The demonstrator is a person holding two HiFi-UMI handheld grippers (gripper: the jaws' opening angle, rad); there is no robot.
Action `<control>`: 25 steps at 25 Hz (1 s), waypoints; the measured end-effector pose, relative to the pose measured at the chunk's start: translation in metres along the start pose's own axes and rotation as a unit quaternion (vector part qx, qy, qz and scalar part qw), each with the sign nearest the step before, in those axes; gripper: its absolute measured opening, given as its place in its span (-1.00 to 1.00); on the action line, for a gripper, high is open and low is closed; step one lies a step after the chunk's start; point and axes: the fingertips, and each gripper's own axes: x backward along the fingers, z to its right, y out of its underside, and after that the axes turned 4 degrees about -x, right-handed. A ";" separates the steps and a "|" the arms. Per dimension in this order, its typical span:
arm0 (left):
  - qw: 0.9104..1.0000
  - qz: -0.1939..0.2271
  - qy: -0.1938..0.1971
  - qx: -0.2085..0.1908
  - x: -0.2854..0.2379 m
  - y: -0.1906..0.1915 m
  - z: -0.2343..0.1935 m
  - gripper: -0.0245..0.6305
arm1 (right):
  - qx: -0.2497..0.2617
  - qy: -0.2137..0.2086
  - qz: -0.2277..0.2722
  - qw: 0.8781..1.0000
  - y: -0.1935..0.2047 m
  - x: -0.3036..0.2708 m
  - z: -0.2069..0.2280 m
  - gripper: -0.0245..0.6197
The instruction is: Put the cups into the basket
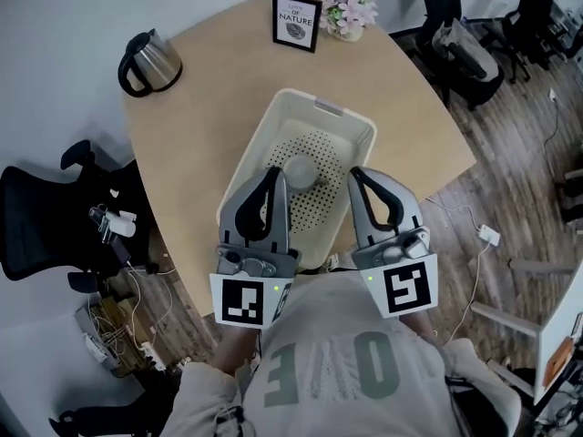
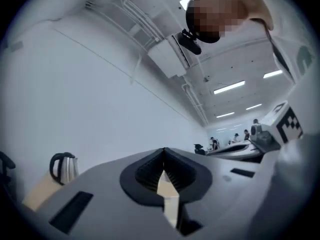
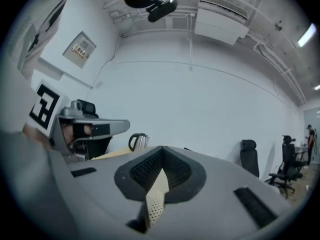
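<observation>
A cream perforated basket [image 1: 350,126] stands on the round wooden table [image 1: 205,107]. One grey cup [image 1: 301,172] lies inside it on the perforated floor. My left gripper [image 1: 276,175] hovers over the basket's near left part, its tip just beside the cup, jaws shut with nothing between them. My right gripper [image 1: 357,175] hangs over the near right part, also shut and empty. In the left gripper view the jaws of the left gripper [image 2: 164,151] meet at the tip. The right gripper [image 3: 162,150] shows the same in its own view.
A steel kettle [image 1: 150,60] sits at the table's far left, also visible as the kettle [image 2: 62,166] and the kettle [image 3: 139,141]. A framed sign [image 1: 296,21] and a flower pot [image 1: 349,9] stand at the far edge. A black office chair [image 1: 46,217] is to the left.
</observation>
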 end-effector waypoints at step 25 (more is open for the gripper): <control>0.997 -0.039 -0.018 -0.068 0.014 0.021 0.022 -0.89 | -0.069 -0.063 0.001 0.996 0.004 0.008 -0.033 -0.93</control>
